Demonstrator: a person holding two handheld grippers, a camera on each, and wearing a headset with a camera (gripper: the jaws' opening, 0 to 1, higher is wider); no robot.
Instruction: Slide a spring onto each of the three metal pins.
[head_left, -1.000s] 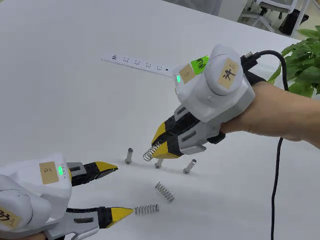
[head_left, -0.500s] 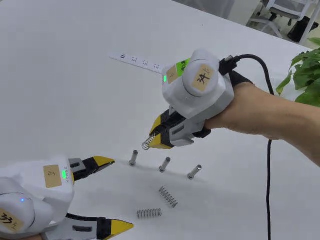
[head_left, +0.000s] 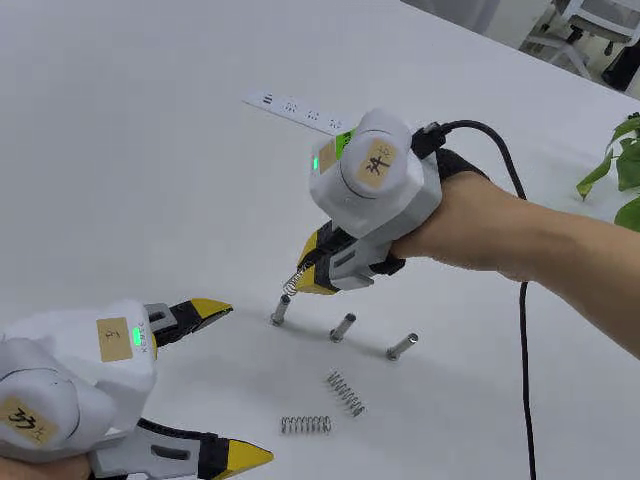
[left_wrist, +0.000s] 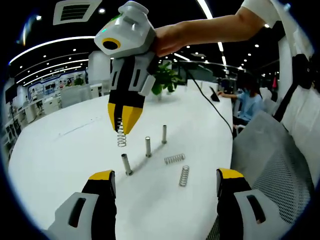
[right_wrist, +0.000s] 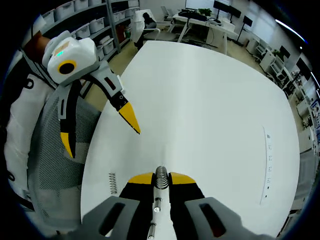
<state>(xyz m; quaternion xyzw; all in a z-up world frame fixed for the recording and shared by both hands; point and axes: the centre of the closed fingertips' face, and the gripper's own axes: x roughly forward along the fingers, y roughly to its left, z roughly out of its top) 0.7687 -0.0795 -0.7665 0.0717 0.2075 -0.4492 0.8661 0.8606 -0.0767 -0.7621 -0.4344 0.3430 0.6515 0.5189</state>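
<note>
Moved above the leftmost pin (head_left: 281, 309), right gripper (head_left: 306, 282) pinches spring (head_left: 292, 284) upright, free end pointing down

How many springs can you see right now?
3. The held spring is clamped in the right gripper, above the leftmost pin. Two lie loose on the table in front of the pins: a slanted spring and, nearer the person, a level spring.

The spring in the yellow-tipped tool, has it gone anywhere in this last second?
The right gripper, its jaws shut on the spring throughout, carried it from beside the middle pin to just above the end pin, not yet on it. The pins, the two loose springs on the table and the open left gripper hardly changed.
</note>
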